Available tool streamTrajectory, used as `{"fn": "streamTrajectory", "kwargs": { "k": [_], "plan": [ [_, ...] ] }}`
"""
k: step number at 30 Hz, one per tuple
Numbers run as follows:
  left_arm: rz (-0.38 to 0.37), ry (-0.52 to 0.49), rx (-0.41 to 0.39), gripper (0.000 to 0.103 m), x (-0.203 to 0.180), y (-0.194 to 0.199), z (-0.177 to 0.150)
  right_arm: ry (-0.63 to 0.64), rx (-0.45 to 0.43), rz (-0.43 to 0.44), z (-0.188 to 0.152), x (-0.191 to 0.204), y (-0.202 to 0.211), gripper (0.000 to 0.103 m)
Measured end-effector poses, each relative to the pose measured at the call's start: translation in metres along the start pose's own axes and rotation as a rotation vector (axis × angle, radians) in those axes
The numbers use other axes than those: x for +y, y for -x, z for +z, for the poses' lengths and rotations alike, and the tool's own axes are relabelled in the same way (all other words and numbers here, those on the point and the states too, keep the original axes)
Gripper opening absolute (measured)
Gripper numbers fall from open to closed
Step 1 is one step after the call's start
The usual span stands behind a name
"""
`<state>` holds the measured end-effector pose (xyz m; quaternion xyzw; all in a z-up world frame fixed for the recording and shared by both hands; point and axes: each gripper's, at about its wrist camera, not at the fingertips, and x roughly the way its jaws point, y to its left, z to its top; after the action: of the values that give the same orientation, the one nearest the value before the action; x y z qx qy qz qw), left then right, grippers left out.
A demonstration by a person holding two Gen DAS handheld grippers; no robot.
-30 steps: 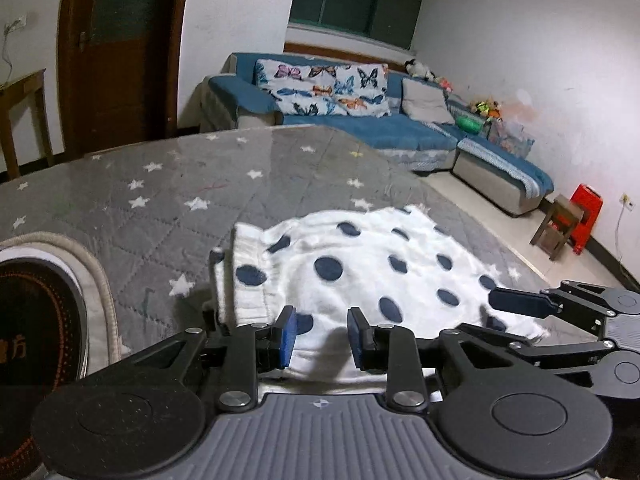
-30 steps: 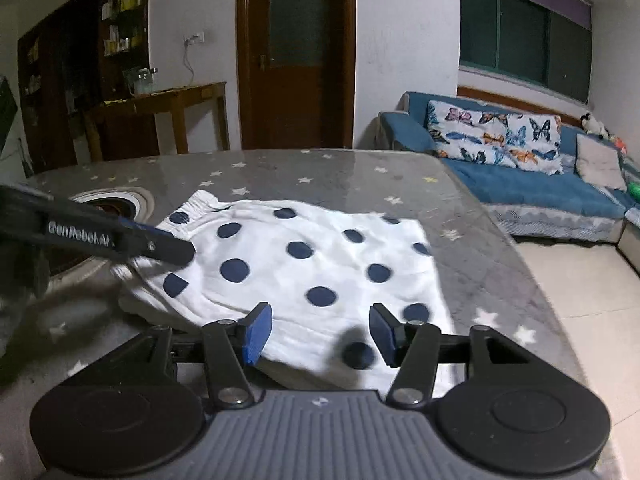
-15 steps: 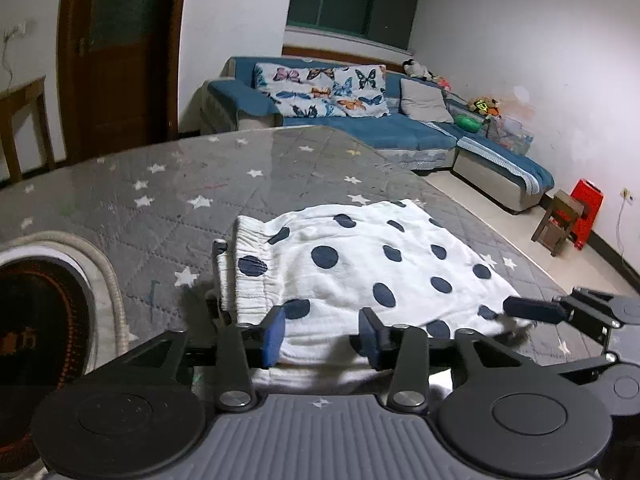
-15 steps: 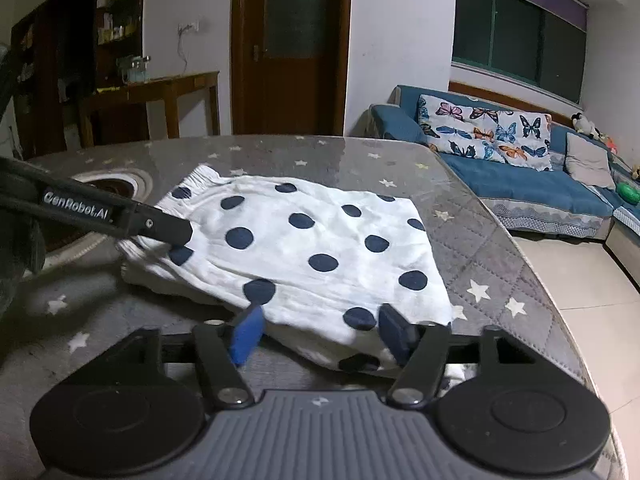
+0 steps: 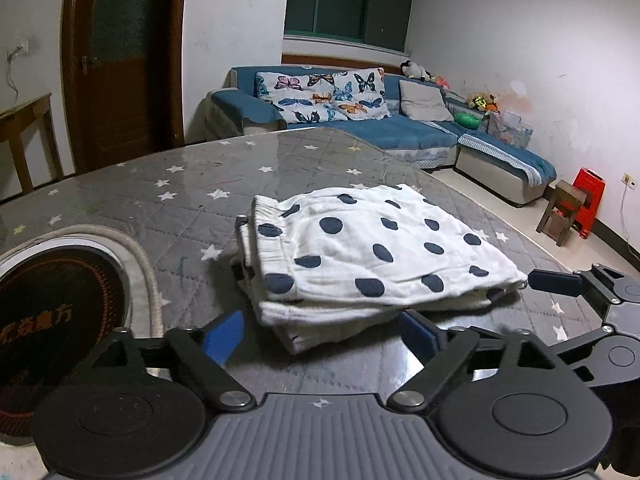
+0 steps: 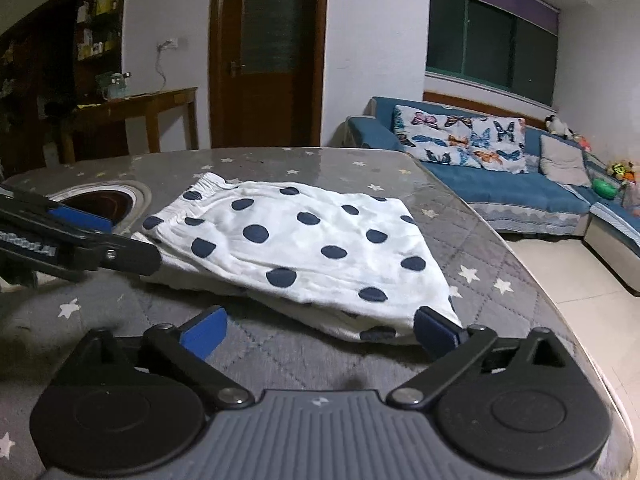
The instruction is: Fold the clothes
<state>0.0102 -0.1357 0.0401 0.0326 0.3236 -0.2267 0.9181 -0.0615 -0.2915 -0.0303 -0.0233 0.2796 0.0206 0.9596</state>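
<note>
So going left to right: at about 9 o'clock in the left wrist view there's a round dark burner plate with a pale rim point(image 5: 60, 304) set into the grey star-print quilted table cover point(image 5: 192, 184). The white garment with navy polka dots point(image 5: 372, 248) sits around the middle of the table, already folded into a neat layered rectangle with the elastic waistband at its left end. Looks to me like the folding is basically done, maybe one more fold or a tidy-up left, hard to say.

The left gripper point(image 5: 320, 330) has its blue pads spread wide, holding nothing, just short of the near edge of the cloth. Same story for the right gripper point(image 6: 318, 330): jaws apart, empty, with its right pad just beside the garment's near corner at 5 o'clock.

Compared to a second ago, both grippers were narrower and sitting right over the fabric edge; now they've let go, opened up and backed off, and the top layer has settled flat.
</note>
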Motion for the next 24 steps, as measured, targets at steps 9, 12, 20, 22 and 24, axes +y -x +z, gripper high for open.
{"fn": "streamTrajectory", "kwargs": {
  "k": [9,12,20,22,24],
  "plan": [
    [-0.017,-0.017,-0.03,0.103,0.001,0.02,-0.011,-0.045,-0.022,-0.045,-0.008,0.006,0.013,0.103],
    [-0.02,-0.025,-0.031,0.103,0.0,0.025,-0.017,-0.048,-0.029,-0.062,-0.011,0.009,0.017,0.103],
    [-0.015,-0.028,-0.032,0.103,-0.002,0.037,-0.029,-0.078,-0.036,-0.07,-0.019,0.018,0.022,0.103],
    [-0.012,-0.023,-0.03,0.103,-0.001,0.039,-0.031,-0.088,-0.042,-0.071,-0.02,0.019,0.023,0.103],
    [-0.008,-0.019,-0.026,0.103,-0.001,0.04,-0.033,-0.095,-0.045,-0.078,-0.021,0.02,0.025,0.103]
  ]
}}
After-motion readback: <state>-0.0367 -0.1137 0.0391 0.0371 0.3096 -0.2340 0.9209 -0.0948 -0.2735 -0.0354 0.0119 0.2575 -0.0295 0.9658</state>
